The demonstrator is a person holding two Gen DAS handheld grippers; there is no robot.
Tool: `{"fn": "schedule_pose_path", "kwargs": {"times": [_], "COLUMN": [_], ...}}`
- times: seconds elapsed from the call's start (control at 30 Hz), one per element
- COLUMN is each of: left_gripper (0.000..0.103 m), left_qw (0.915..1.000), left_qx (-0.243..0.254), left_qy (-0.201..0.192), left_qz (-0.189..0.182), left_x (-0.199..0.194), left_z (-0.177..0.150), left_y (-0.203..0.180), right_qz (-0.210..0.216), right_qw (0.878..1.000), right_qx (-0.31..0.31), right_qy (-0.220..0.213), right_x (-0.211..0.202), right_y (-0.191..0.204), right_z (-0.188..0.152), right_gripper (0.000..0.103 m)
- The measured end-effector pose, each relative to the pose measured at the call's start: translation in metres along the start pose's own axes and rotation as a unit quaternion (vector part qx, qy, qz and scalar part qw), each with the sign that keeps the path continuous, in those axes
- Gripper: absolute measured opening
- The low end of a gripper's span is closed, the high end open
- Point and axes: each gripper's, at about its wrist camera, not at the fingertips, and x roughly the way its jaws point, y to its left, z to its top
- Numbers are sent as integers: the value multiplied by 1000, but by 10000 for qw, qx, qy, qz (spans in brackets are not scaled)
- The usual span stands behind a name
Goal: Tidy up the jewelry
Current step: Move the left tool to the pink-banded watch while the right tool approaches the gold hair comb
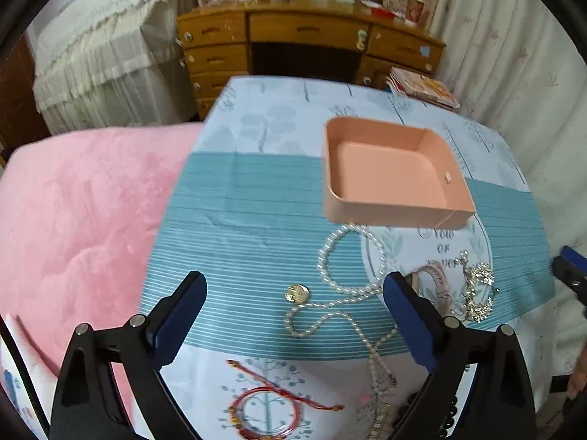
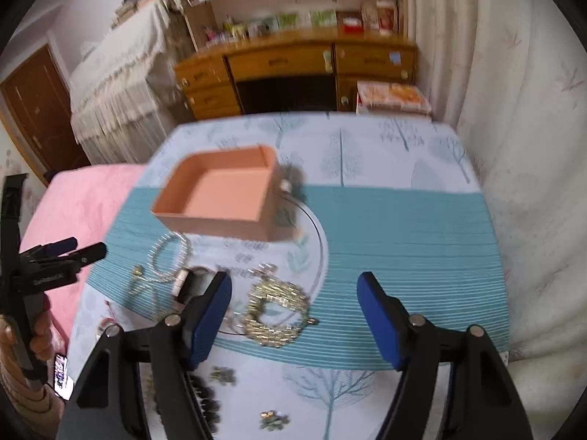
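Note:
An empty pink box [image 1: 389, 179] [image 2: 220, 194] stands on the tree-print tablecloth [image 1: 256, 201]. Just in front of it jewelry lies loose: a pearl necklace [image 1: 330, 293] [image 2: 168, 256], a gold coin pendant [image 1: 297, 293], a red string bracelet [image 1: 264, 410] and a chunky gold chain bracelet [image 1: 477, 293] [image 2: 275, 315]. My left gripper [image 1: 293, 282] hovers open above the pearls and the pendant. My right gripper [image 2: 295, 282] is open above the gold bracelet, with its pads clear of it. Each gripper also shows at the edge of the other's view, as the left gripper [image 2: 73, 249] and the right gripper [image 1: 568, 271].
A pink blanket [image 1: 73, 220] borders the cloth on the left. Behind stand a wooden desk [image 1: 304, 36], a stack of books [image 1: 422, 88] and a pale curtain [image 2: 513, 146] on the right. Dark beads [image 2: 209, 403] and small gold pieces [image 2: 273, 420] lie near the front edge. A thin wire necklace [image 2: 315, 227] curves beside the box.

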Motion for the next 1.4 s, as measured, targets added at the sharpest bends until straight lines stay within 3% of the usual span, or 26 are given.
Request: {"fn": "schedule_pose_path", "kwargs": {"times": [0.2,0.37,0.53,0.8,0.87,0.93,1.03,1.13,1.2,1.23,1.3,1.33,1.4], "left_gripper": [93,89,60,57,51,38,28,13,9,8,7,7,6], "left_qw": [9988,9960,9920,9893,9889,9882,9873,9866,9865,9868,9877,9878,9881], "left_qx": [301,697,897,1073,1120,1141,1131,1167,1187,1190,1199,1212,1241], "left_qy": [181,295,636,761,770,847,956,994,984,949,853,814,734], "left_qz": [-329,-476,-613,-623,-595,-579,-575,-561,-544,-544,-538,-541,-535], "left_x": [14,22,42,58,61,62,68,71,70,68,64,62,57], "left_z": [-12,-20,-25,-22,-21,-20,-20,-20,-21,-21,-20,-20,-19], "left_y": [-24,-52,-76,-103,-109,-110,-111,-115,-115,-115,-116,-115,-115], "right_qz": [310,325,388,495,490,489,397,385,393,384,375,408,377], "right_qw": [9966,9924,9900,9853,9847,9848,9845,9858,9869,9876,9890,9894,9904], "right_qx": [-503,-1051,-1222,-1489,-1550,-1536,-1592,-1532,-1463,-1445,-1363,-1335,-1298], "right_qy": [572,560,594,677,631,644,613,574,558,479,434,399,299], "right_x": [43,56,69,84,85,87,90,89,87,84,77,74,66], "right_y": [-6,4,5,5,6,5,6,5,6,6,7,7,8], "right_z": [-10,-17,-16,-21,-21,-20,-18,-15,-16,-15,-14,-14,-12], "right_gripper": [71,71,71,71,71,71,56,28,22,14,10,1,0]}}
